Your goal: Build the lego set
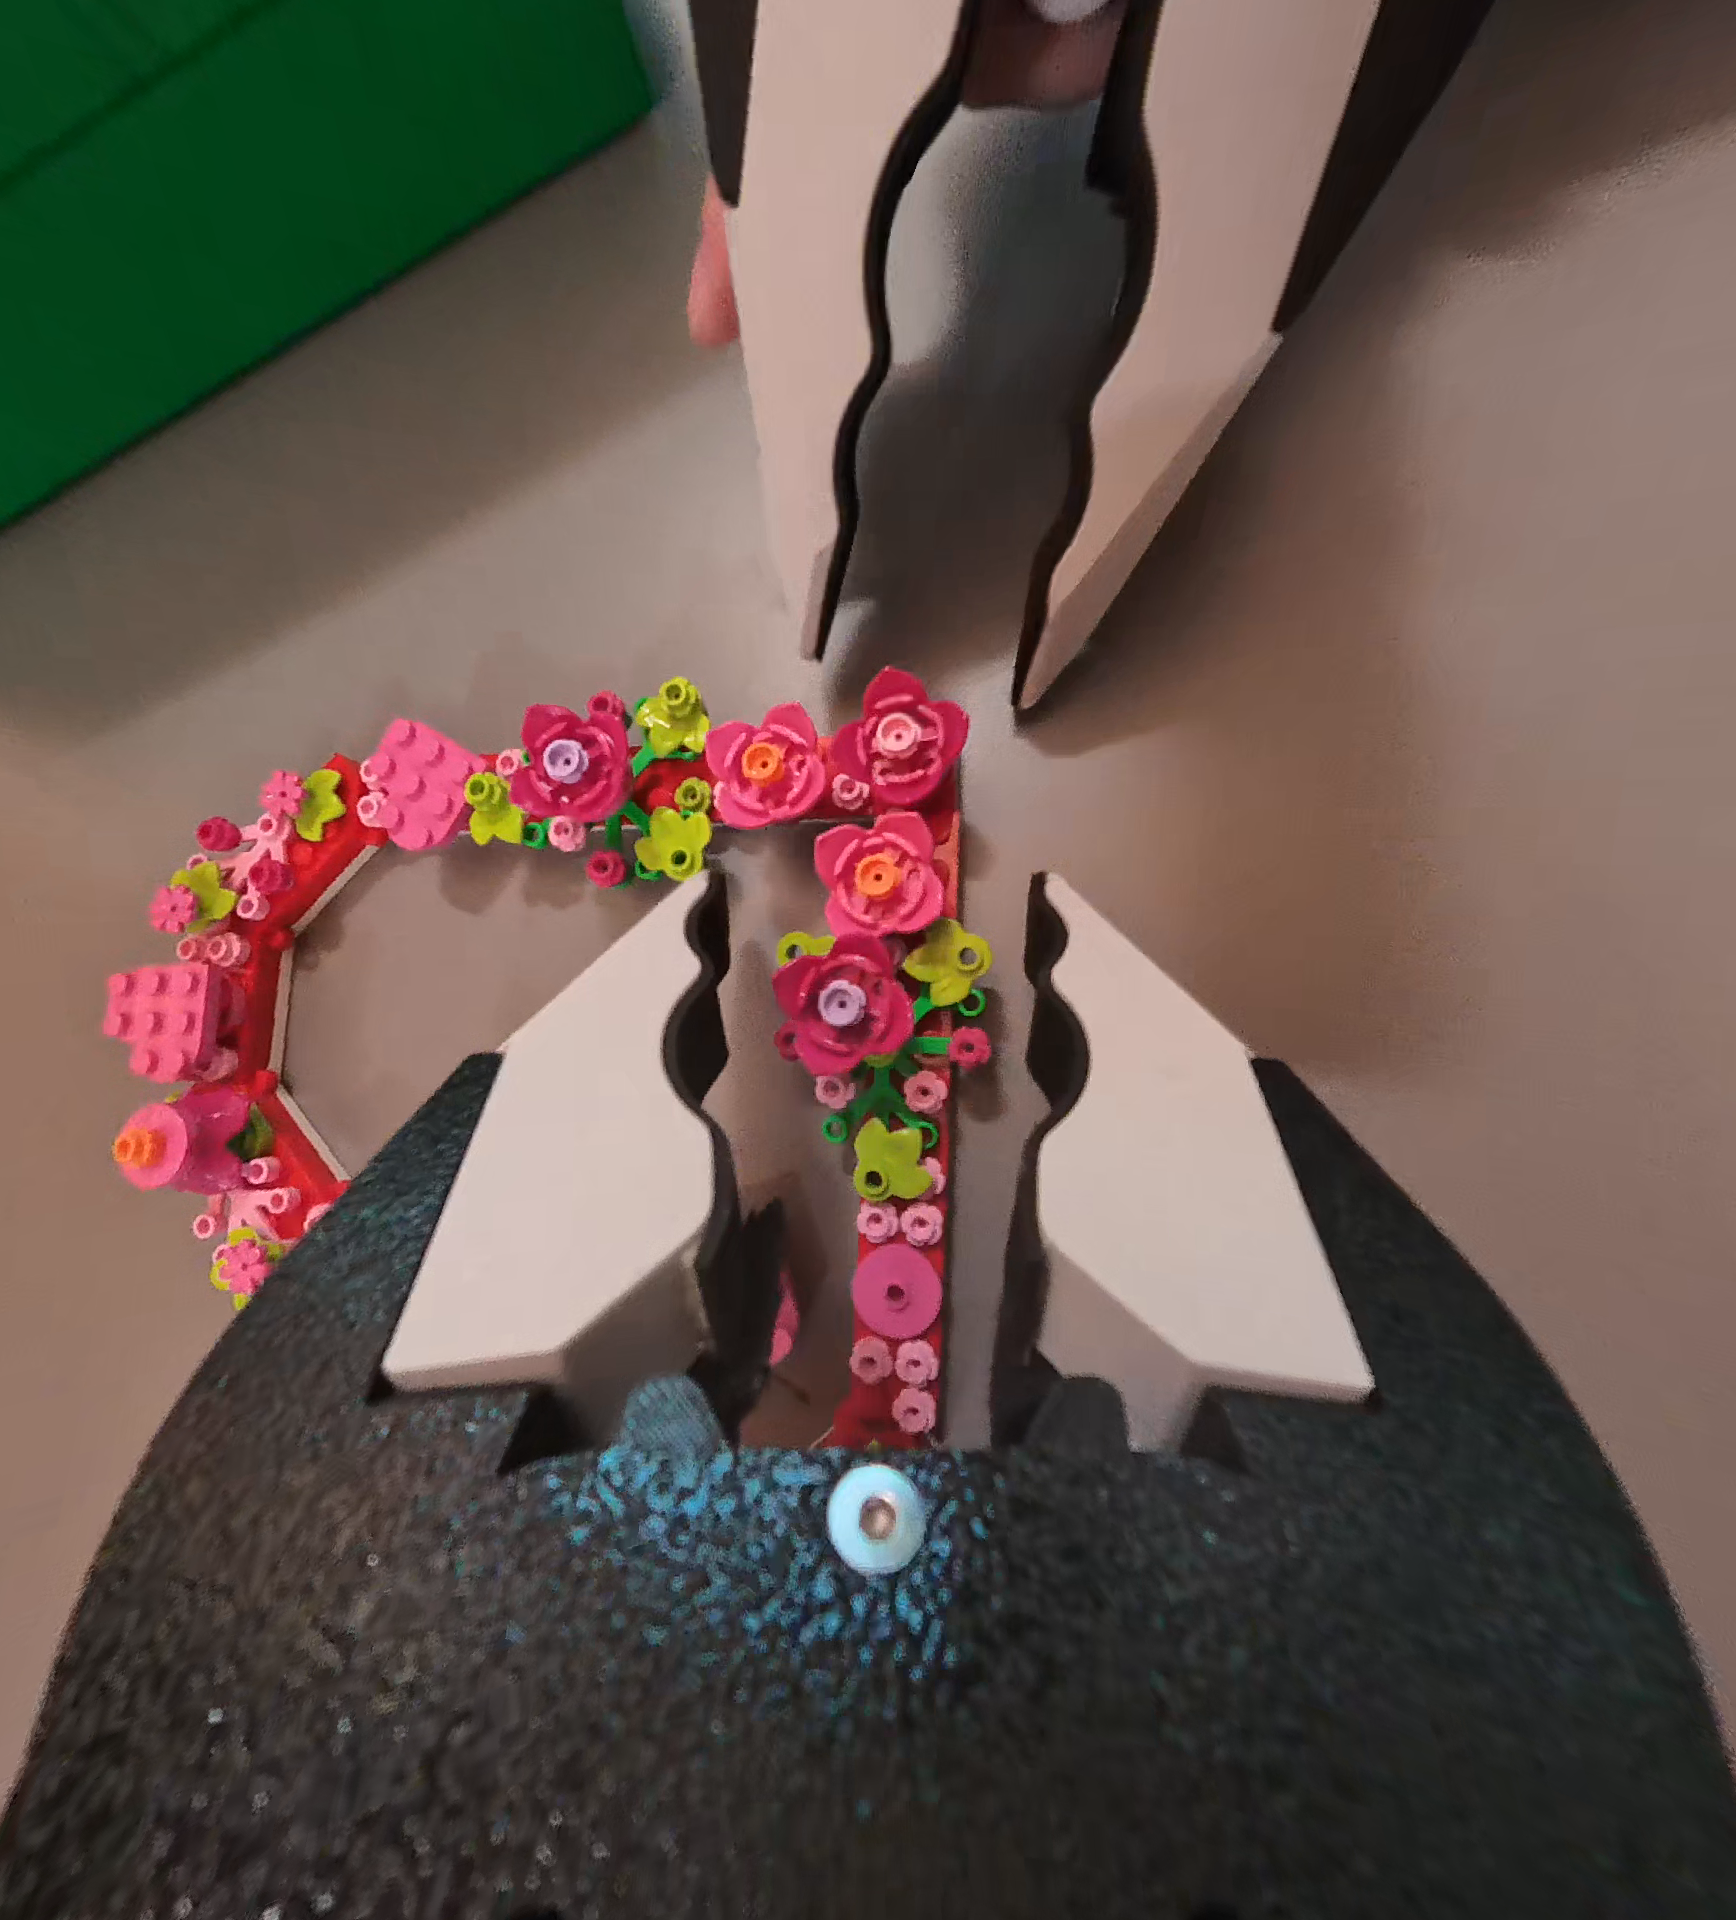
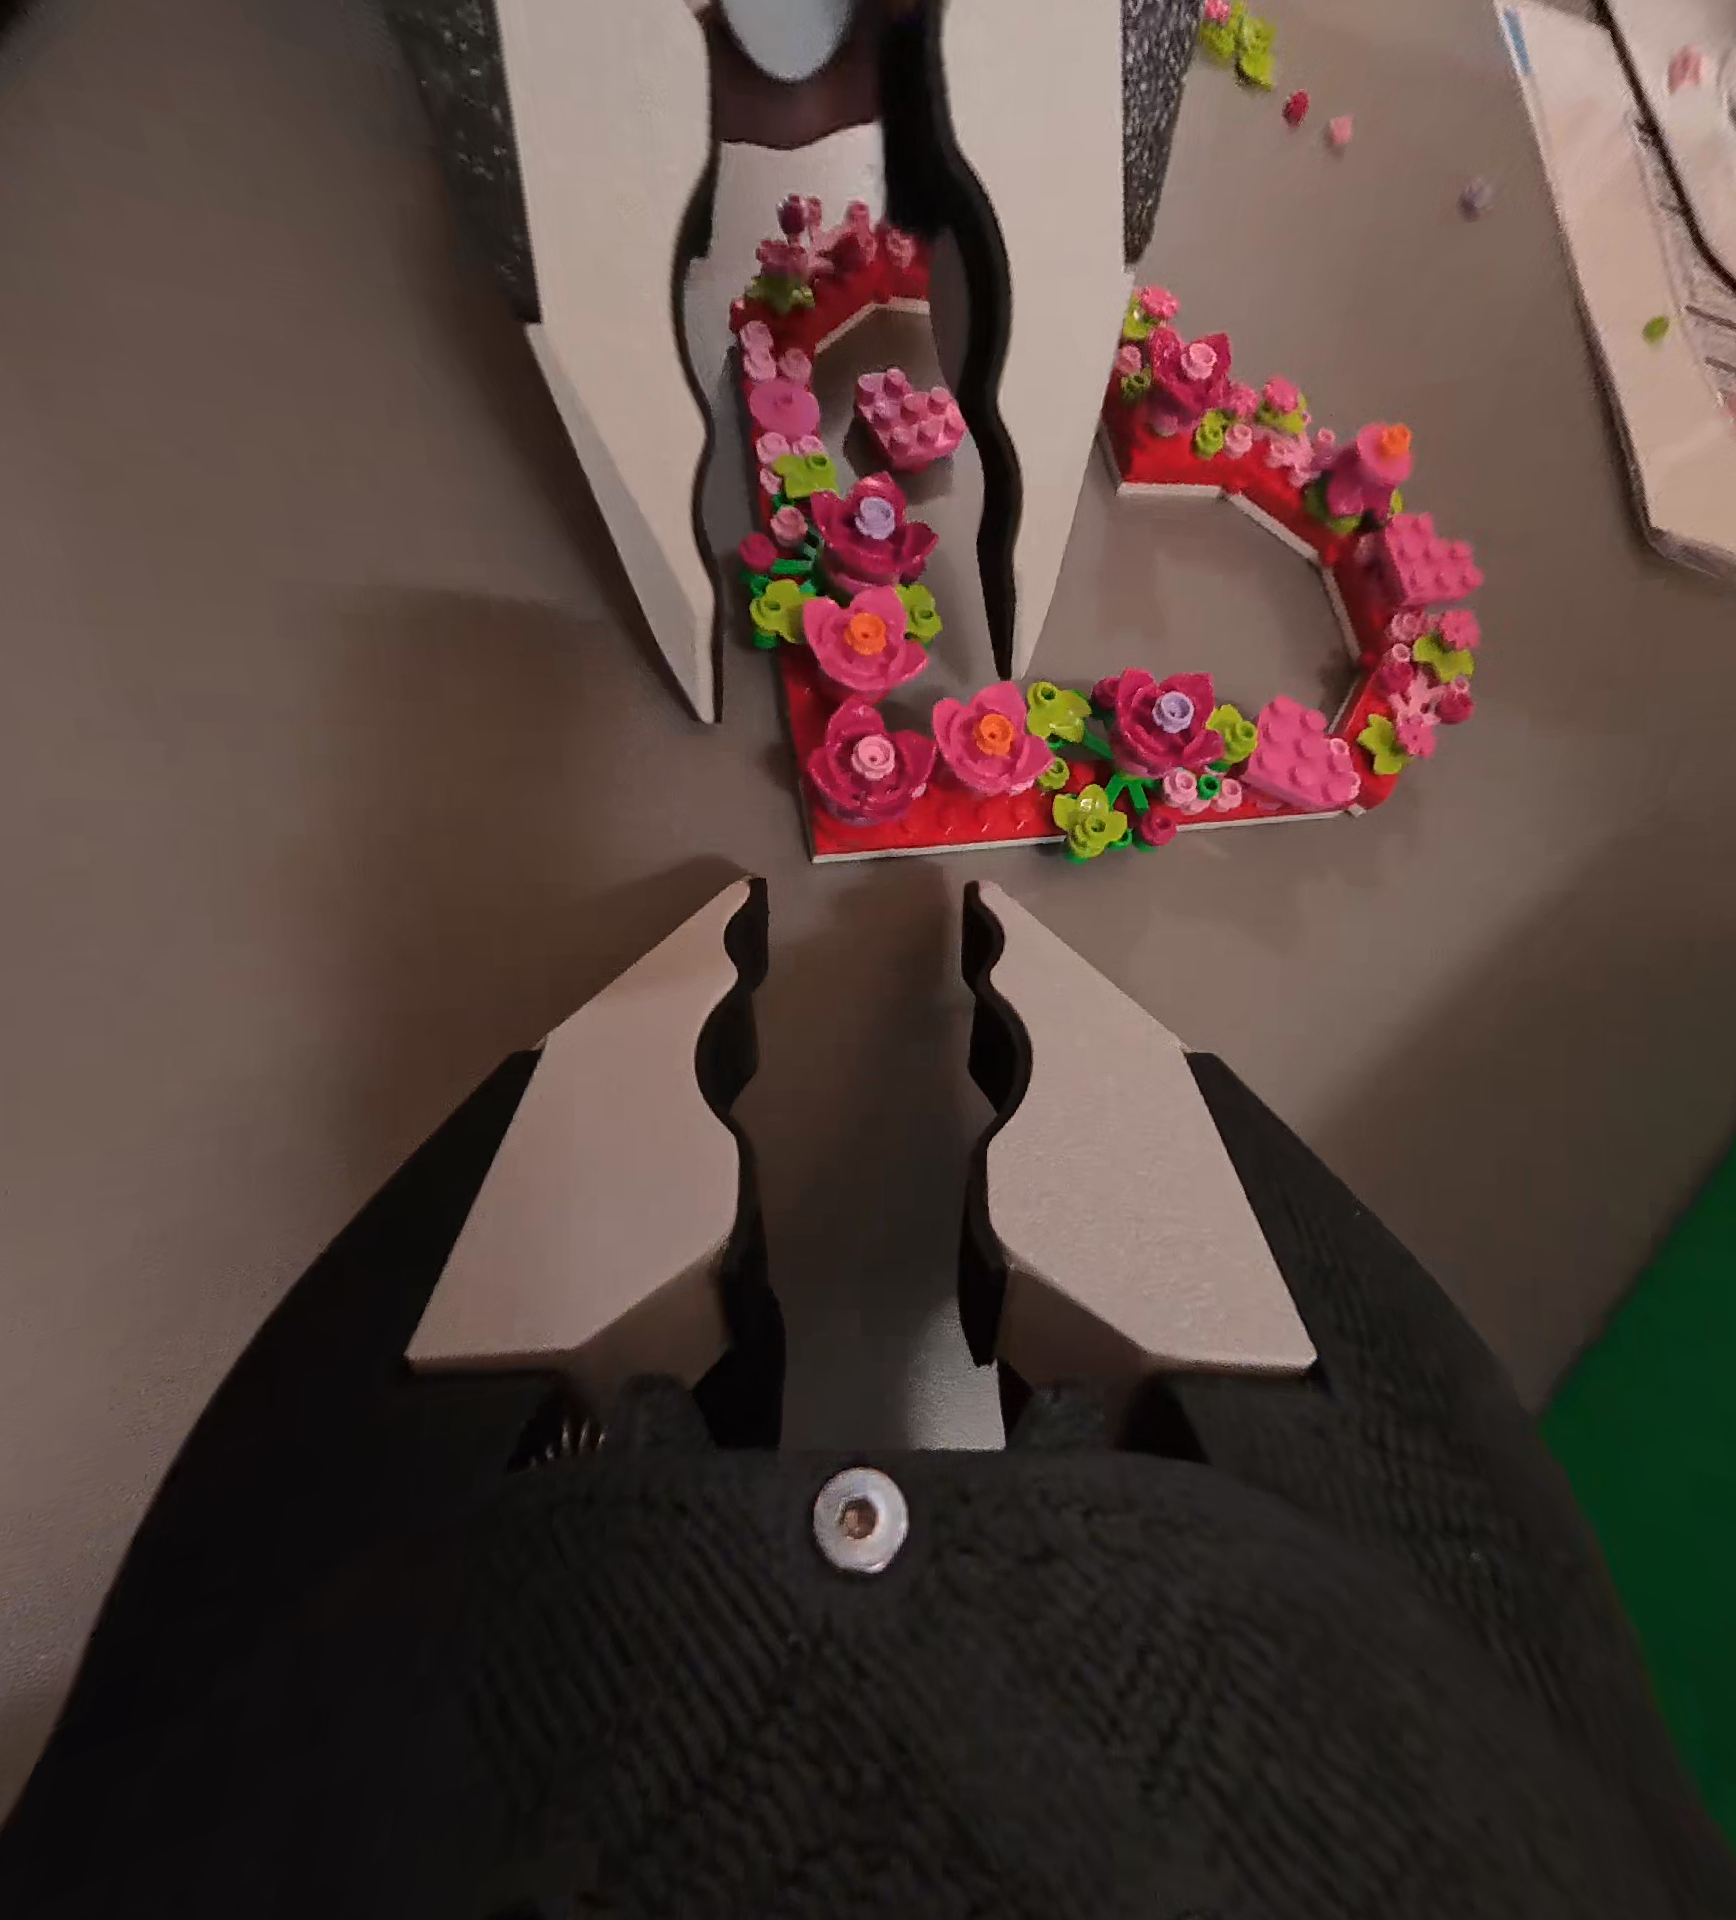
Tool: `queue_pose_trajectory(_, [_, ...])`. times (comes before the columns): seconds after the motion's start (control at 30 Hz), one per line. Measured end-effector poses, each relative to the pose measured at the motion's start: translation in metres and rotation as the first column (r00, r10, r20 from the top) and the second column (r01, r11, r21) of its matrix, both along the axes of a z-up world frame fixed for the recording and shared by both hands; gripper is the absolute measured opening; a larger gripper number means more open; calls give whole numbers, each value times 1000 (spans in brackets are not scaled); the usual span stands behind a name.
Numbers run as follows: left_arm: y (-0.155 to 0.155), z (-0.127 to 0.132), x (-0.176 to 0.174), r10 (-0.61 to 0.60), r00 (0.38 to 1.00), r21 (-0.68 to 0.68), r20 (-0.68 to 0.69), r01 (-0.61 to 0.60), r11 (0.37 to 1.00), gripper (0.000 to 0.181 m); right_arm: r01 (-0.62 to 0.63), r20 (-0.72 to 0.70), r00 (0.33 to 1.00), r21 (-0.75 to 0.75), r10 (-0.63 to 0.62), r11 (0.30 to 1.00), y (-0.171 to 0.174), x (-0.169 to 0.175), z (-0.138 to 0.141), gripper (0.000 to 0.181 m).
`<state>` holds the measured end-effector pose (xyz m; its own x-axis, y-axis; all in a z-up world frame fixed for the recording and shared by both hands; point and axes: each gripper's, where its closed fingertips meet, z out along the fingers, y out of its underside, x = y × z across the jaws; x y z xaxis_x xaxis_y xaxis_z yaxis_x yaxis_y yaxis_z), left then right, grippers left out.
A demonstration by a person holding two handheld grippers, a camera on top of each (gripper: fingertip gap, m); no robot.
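Observation:
A red heart-shaped lego frame (image 1: 950,1195) lies flat on the grey table, covered with pink roses, lime leaves and pink heart bricks. It also shows in the right wrist view (image 2: 905,826). My left gripper (image 1: 874,881) is open and straddles the frame's straight side without clamping it; it also shows in the right wrist view (image 2: 856,694). A loose pink heart brick (image 2: 911,416) lies inside the frame between its fingers. My right gripper (image 2: 864,888) is open and empty, just short of the frame's pointed corner; it also shows in the left wrist view (image 1: 921,675).
A green surface (image 1: 116,260) lies at the far left, and shows at the lower right of the right wrist view (image 2: 1695,1351). Small loose pieces (image 2: 1295,104) and a white tray or booklet (image 2: 1674,416) sit beyond the frame. A person's finger (image 1: 713,281) shows beside the right gripper. The grippers' ends are close to 4 cm from one another.

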<state>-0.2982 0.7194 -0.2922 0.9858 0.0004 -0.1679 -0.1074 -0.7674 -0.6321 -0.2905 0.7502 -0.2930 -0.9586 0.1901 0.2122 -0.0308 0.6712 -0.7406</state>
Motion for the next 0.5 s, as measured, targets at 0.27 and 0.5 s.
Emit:
queue_pose_trajectory(0.27, [4, 2, 1, 40, 997, -68, 65, -35, 997, 49, -37, -9, 999, -24, 37, 999, 2, -4, -2, 36])
queue_pose_trajectory(0.5, [4, -4, 0, 54, 995, -119, 84, -44, 992, 41, -37, -55, 998, -43, 35, 998, 5, -4, 0, 32])
